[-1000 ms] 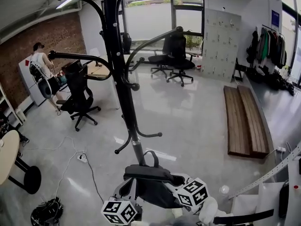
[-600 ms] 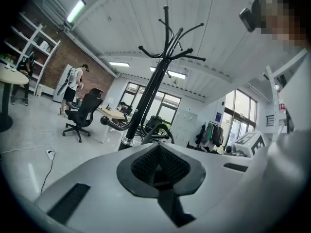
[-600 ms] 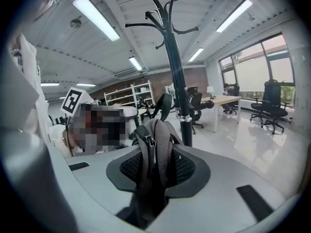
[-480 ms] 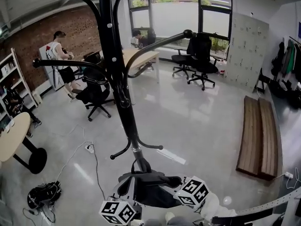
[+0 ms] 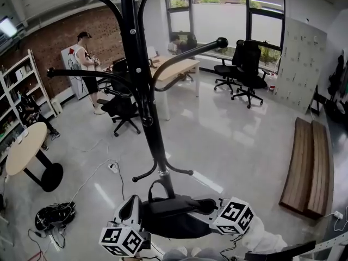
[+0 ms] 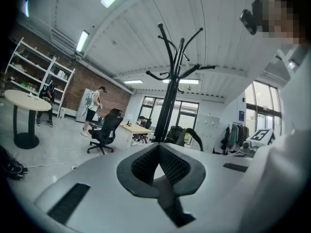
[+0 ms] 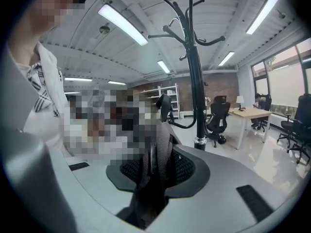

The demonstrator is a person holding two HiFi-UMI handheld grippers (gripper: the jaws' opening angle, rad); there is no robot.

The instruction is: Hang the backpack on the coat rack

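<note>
bright | daylight fr windows point(image 5: 225, 15) + ceiling tubes point(image 7: 122, 24) | floor point(image 5: 228, 124) glare | fisheye warp, dark corners | sharp

Low centre of the frame, the backpack point(image 5: 174, 217) hangs between the left gripper point(image 5: 130, 215) and the right gripper point(image 5: 216, 208), just before the coat rack point(image 5: 142, 86) pole. Behind the rack stands a table point(image 5: 176, 68). A round table point(image 5: 24, 148) sits at the left edge, a bench point(image 5: 309, 165) at the right, and a bag point(image 5: 54, 217) on the floor at lower left.
</note>
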